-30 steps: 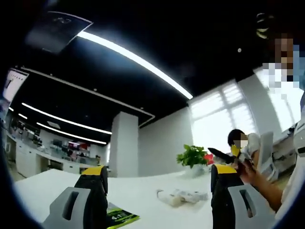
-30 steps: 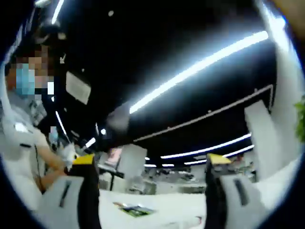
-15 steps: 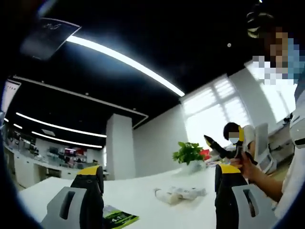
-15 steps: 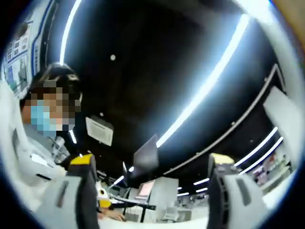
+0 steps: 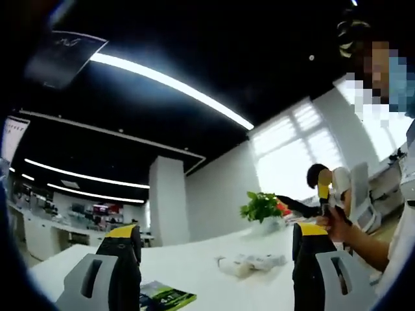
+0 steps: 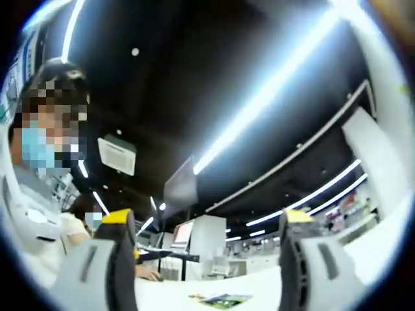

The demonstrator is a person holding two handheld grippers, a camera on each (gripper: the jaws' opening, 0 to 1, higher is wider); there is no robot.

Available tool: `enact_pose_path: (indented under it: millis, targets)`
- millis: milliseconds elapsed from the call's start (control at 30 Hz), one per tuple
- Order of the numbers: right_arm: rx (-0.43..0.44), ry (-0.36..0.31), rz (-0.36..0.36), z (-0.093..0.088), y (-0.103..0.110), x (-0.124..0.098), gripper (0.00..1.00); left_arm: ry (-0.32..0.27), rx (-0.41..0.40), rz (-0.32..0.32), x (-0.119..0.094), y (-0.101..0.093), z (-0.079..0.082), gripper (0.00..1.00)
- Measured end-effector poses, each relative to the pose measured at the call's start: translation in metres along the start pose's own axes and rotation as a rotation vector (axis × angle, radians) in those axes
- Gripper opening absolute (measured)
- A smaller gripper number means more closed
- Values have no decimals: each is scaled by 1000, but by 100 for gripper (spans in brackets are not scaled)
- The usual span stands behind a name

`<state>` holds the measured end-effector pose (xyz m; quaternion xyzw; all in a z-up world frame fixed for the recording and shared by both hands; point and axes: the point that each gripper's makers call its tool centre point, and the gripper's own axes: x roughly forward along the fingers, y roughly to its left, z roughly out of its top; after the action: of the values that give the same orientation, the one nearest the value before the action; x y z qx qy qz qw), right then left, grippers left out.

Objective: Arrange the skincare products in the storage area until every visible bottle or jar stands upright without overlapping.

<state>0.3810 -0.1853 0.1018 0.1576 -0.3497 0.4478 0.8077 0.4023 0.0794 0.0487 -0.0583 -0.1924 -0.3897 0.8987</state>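
On the white table (image 5: 194, 265) in the left gripper view, a small pale cluster of skincare products (image 5: 249, 264) lies on its side, well ahead of the left gripper (image 5: 217, 272); how many bottles or jars it holds is too small to tell. Nearer, a green booklet (image 5: 165, 298) rests flat by the left jaw. A potted plant (image 5: 261, 210) stands at the table's far edge, and a person's hand (image 5: 337, 223) is raised at the right. Both left jaws stand wide apart with nothing between them. The right gripper (image 6: 204, 259) also has its jaws wide apart and empty, tilted up toward the ceiling lights (image 6: 259, 103), with table edge and the green booklet (image 6: 220, 300) low in its view. Neither gripper is near the products. The main risk, as a judgement: with both cameras angled upward, a descent toward the cluster could be poorly aimed, so a jaw might nudge the lying items and roll them toward the edge or against each other. A grip closed on the whole cluster instead of one bottle could leave items overlapping rather than standing upright.
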Motion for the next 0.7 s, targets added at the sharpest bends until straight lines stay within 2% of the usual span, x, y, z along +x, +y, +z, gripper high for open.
enact_pose_path:
  millis: [67, 167, 267, 500, 700]
  targets:
    - [-4, -5, -11, 3, -1, -1, 93, 1, -69, -28, 1, 2, -1, 100]
    - [-10, -4, -24, 4, 0, -1, 93, 21, -97, -38, 5, 6, -2, 100]
    - [-26, 10, -18, 2, 5, 1, 93, 59, -81, -43, 10, 7, -4, 100]
    - [-23, 46, 0, -3, 16, 2, 92, 104, -17, -58, 29, 10, -5, 100]
    - [-30, 29, -9, 7, 15, -3, 91, 118, -12, -96, 43, 2, -3, 100]
